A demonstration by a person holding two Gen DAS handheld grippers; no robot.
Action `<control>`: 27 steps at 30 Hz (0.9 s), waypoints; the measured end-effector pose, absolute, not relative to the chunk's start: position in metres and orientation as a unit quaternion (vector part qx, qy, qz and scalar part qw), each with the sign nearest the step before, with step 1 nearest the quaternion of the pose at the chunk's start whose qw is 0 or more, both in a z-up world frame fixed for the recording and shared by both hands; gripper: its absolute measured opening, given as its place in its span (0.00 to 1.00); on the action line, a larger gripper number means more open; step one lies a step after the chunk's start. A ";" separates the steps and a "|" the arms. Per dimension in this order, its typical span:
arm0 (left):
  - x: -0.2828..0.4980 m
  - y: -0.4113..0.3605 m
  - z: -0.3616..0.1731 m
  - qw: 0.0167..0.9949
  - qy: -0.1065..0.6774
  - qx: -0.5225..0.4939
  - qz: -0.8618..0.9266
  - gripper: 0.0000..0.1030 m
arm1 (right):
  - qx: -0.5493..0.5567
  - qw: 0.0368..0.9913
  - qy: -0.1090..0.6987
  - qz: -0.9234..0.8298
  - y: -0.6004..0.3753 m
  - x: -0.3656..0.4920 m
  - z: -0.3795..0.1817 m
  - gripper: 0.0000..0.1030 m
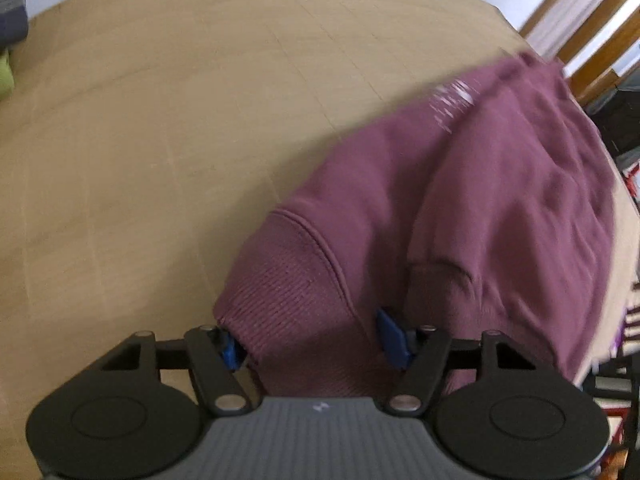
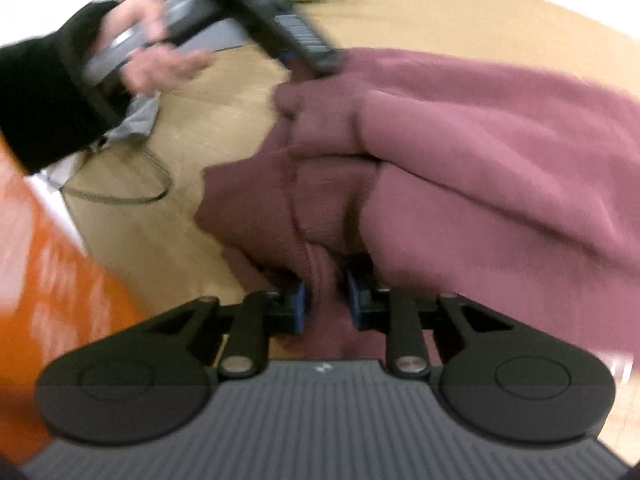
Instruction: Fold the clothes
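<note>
Your left tongs (image 1: 314, 346) stand wide apart astride the ribbed cuff (image 1: 296, 300) of the maroon sweatshirt (image 1: 500, 200), fabric between the pads but not pinched. Your right tongs (image 2: 326, 300) are clamped on a bunched ribbed fold, likely to carry it over. The sweatshirt lies rumpled on the wooden surface (image 1: 160, 120). A grey garment's drawcord (image 2: 132, 196) trails just beside the sweatshirt and could snag.

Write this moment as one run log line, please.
left tool: open around ribbed hem | right tool: shut on maroon sweatshirt | wooden table
</note>
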State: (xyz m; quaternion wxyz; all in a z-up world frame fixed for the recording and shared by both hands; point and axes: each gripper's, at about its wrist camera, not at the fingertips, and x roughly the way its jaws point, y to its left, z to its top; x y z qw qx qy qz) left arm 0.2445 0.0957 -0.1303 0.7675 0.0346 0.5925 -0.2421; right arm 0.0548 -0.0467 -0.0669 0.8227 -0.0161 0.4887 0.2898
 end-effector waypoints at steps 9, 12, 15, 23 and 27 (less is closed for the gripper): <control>0.214 0.092 -0.120 0.772 0.598 -0.003 -0.217 0.66 | 0.063 0.834 0.490 0.248 -0.102 0.007 -0.053 0.31; 0.211 0.092 -0.095 0.789 0.575 0.025 -0.212 0.65 | 0.107 0.847 0.462 0.242 -0.122 0.002 -0.040 0.37; 0.214 0.082 -0.064 0.810 0.536 0.062 -0.228 0.65 | 0.151 0.857 0.433 0.235 -0.143 -0.002 -0.027 0.45; 0.267 -0.008 0.000 0.833 0.427 0.123 -0.330 0.73 | 0.272 0.907 0.311 0.076 -0.273 0.010 -0.021 0.77; 0.325 -0.113 -0.001 0.803 0.436 0.098 -0.395 0.73 | 0.291 0.908 0.300 -0.010 -0.335 0.047 -0.035 0.78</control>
